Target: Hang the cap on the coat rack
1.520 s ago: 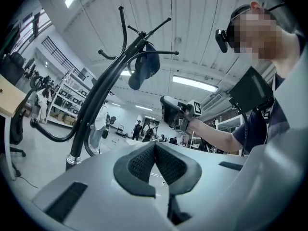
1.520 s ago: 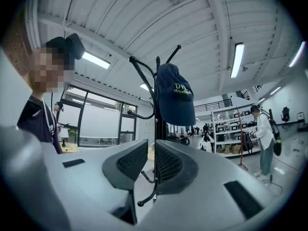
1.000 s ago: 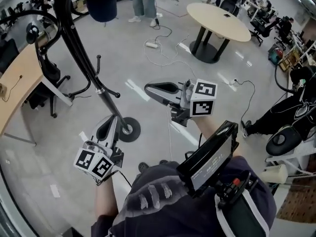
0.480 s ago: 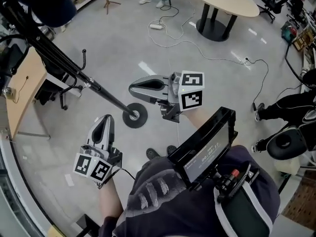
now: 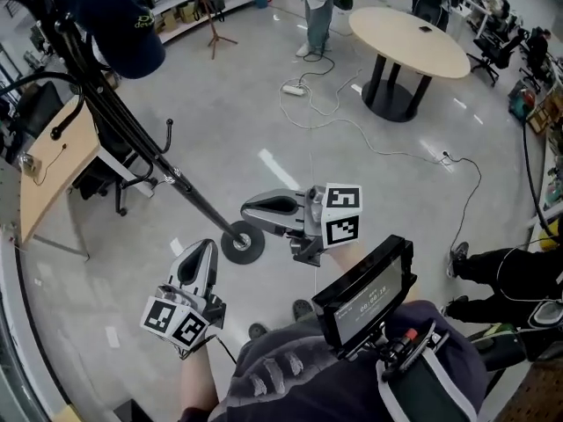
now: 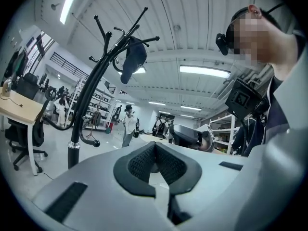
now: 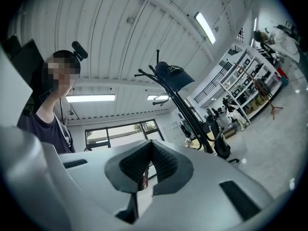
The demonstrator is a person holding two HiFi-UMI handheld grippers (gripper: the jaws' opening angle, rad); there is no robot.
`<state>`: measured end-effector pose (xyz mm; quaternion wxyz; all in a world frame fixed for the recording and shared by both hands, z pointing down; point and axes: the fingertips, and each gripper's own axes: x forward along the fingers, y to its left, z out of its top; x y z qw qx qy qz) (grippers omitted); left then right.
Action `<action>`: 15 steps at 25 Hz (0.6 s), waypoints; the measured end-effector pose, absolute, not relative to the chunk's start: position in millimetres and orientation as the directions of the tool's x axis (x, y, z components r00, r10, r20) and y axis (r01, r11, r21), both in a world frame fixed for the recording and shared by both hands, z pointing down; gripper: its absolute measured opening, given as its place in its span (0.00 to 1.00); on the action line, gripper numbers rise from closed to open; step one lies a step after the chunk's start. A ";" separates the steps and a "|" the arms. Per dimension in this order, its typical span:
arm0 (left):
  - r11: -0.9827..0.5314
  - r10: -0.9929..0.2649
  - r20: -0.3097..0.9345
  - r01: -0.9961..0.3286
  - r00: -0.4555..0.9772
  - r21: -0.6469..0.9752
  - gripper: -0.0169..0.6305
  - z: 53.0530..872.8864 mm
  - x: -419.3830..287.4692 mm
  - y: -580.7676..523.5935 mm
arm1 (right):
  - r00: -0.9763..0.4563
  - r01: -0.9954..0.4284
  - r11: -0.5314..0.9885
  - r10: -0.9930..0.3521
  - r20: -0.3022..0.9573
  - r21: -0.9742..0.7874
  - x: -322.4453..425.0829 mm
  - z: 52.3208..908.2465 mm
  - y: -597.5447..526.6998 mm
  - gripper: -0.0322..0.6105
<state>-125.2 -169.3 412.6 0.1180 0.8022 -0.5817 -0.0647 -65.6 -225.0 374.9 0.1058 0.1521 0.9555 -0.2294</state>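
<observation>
Basically both grippers are empty. Left gripper (image 6: pixel 155 165) has its jaws pressed together, the dark mesh-textured pads meeting in a V with nothing between them. Right gripper (image 7: pixel 147 165) is the same, pads closed and gripping nothing. Both have smooth grey plastic shells and a black-and-white marker cube each. In the head view, left gripper (image 5: pixel 198 262) sits low, near the rack's round base, and right gripper (image 5: pixel 264 207) is just beside that base. The cap (image 5: pixel 114 16) is dark navy fabric, domed, with a small logo. It hangs on an upper prong of the coat rack (image 5: pixel 132 130), well apart from both grippers. The rack is black metal, a thin pole with curved hooks. The floor (image 5: pixel 220 104) is glossy grey, with a white cable (image 5: pixel 352 121) lying loose. A round wooden table (image 5: pixel 409 38) stands further off.
</observation>
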 end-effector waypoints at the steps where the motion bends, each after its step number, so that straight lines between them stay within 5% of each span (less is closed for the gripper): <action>1: -0.309 -0.945 0.026 -0.913 0.327 0.266 0.04 410.8 -122.7 -170.9 | -0.933 0.336 0.852 0.244 -0.263 -0.402 -65.8 372.6 -223.2 0.06; 8: -0.368 -0.926 -0.021 -0.888 0.377 0.276 0.04 392.1 -125.7 -166.6 | -0.953 0.279 0.874 0.203 -0.224 -0.397 -69.0 352.9 -212.0 0.06; 15: -0.391 -0.919 -0.086 -0.861 0.385 0.325 0.04 402.8 -208.9 -85.4 | -0.968 0.242 0.873 0.188 -0.167 -0.423 -146.1 374.8 -115.1 0.06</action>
